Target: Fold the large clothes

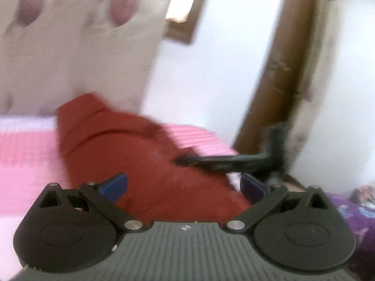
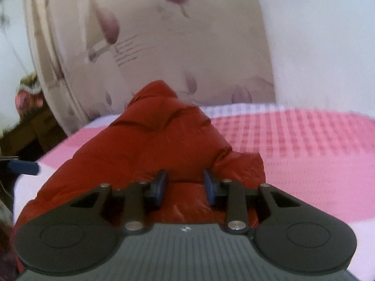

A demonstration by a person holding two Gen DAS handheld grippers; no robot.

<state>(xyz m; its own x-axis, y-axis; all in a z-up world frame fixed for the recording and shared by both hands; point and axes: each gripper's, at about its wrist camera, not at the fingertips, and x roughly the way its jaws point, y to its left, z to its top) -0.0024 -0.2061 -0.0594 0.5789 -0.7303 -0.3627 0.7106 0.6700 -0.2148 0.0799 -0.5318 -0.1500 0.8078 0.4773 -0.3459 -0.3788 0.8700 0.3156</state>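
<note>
Left wrist view: my left gripper [image 1: 184, 187] stands spread wide, nothing between the blue pads, hovering over the red padded jacket [image 1: 131, 149] on the pink checked bedspread [image 1: 28, 154] | Right wrist view: my right gripper [image 2: 185, 187] narrowed, pads flanking a jacket fold; contact I cannot tell.

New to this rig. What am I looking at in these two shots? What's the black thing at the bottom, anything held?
No robot: a person holds a two-finger gripper in each hand, each with a fisheye camera looking along its fingers. The black gear below is that gripper. Left view: left gripper, fingers wide apart, empty. Right view: right gripper, fingers closed on a fold of the red jacket, which lies on a pink checked bedspread.
</note>
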